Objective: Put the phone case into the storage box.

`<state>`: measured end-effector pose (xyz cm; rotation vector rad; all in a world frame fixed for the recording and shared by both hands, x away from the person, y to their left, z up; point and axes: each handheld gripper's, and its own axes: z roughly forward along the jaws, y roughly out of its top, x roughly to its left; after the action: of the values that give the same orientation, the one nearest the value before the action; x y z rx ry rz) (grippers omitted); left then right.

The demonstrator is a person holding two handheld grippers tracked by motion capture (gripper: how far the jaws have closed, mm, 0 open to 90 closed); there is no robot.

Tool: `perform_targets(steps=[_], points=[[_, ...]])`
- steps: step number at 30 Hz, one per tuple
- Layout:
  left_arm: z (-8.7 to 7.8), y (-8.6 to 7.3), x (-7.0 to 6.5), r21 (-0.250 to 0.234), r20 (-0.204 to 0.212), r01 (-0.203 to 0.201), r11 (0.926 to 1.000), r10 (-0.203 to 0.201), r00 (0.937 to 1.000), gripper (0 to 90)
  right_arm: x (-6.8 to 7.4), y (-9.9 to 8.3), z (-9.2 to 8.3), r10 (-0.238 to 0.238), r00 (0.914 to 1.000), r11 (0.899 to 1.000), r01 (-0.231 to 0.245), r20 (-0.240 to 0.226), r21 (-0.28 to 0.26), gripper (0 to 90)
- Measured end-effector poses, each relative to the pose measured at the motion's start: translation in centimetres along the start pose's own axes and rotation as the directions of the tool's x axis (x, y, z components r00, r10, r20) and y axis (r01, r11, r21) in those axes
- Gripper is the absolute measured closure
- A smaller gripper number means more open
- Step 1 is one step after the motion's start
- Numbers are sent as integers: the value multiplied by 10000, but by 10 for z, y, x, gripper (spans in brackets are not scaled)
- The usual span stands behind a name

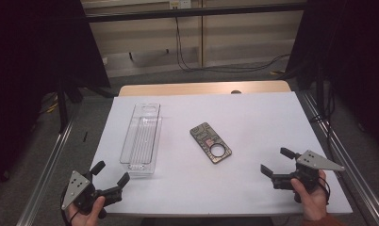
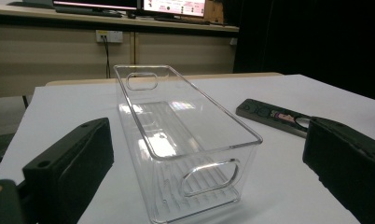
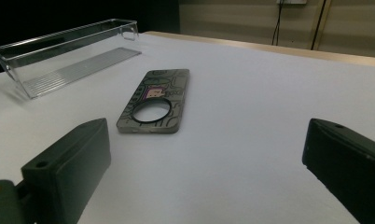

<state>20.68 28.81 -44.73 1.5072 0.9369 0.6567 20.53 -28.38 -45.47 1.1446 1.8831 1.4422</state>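
A clear plastic bin [image 1: 141, 139] lies lengthwise on the left half of the white table [image 1: 253, 117]; it is empty [image 2: 185, 140] [image 3: 64, 56]. A dark patterned phone case [image 1: 210, 142] with a round hole lies flat at the table's middle [image 3: 155, 100] [image 2: 274, 116]. My left gripper [image 1: 111, 173] rests at the front left corner, just before the bin's near end, open and holding nothing. At the front right, my right gripper [image 1: 277, 161] is open and empty, aimed toward the case from some distance.
The table's wooden far edge [image 1: 204, 88] borders a grey floor with cables. Metal rails [image 1: 341, 155] run along both sides. Dark curtains hang left and right. White tabletop stretches between the case and the right gripper.
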Motion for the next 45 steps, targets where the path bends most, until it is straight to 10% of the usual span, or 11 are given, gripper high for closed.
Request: perform_targets(steps=[45], points=[[1, -1, 1, 140, 264, -207, 9997, 203, 9994, 18, 20, 30, 70, 84, 9916, 9897, 102, -1290, 1427, 23]])
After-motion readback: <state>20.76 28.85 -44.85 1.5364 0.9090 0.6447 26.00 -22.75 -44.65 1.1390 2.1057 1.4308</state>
